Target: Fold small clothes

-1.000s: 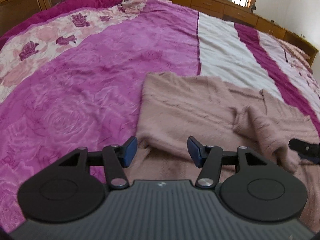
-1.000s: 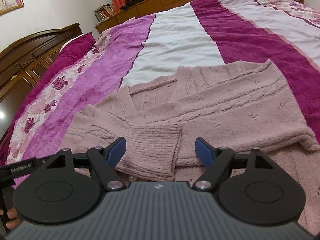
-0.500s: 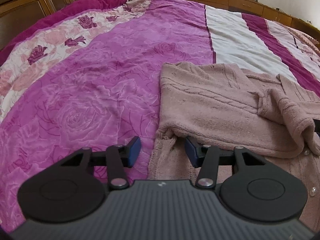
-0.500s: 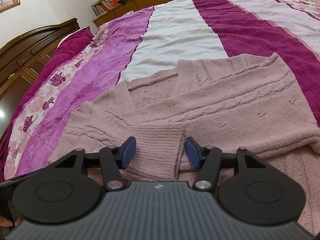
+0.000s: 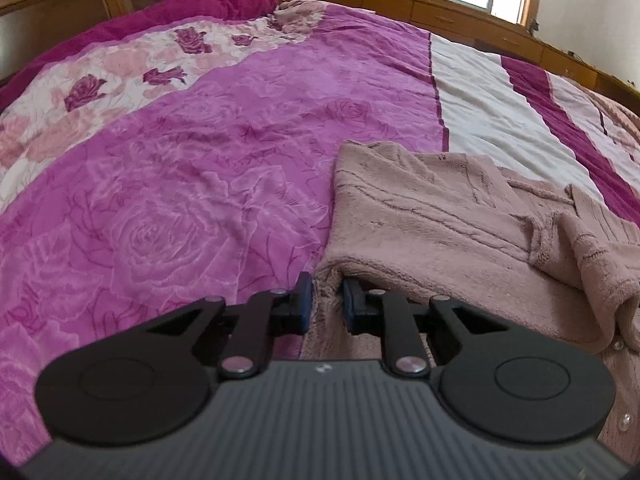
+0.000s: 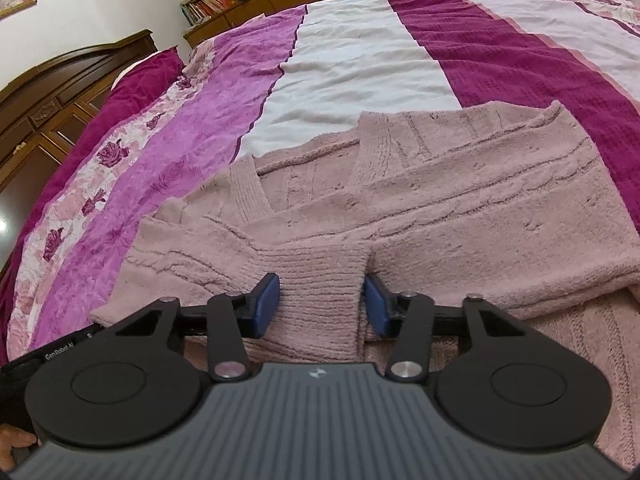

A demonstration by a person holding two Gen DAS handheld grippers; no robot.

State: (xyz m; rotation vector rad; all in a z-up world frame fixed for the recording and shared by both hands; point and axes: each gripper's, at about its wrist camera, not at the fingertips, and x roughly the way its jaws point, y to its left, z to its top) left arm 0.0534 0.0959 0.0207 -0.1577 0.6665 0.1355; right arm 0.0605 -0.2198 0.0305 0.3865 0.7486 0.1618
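Now the pink knitted cardigan (image 5: 460, 232) lies partly folded on the striped bedspread (image 5: 200, 168). The left gripper (image 5: 325, 306) has just closed and pinches the cardigan's side edge. The right gripper's (image 6: 322, 304) jaws, just narrowing, straddle the ribbed cuff (image 6: 316, 280); whether they bite is unclear. Seat both grips firmly, then lift evenly.

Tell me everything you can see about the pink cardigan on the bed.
The cardigan is dusty-pink fuzzy knit with ribbed cuffs and small clear buttons, lying partly folded on the magenta bedspread, sleeves laid across its body. The left gripper pinches its side edge; the right gripper, jaws just closing, straddles a ribbed cuff.
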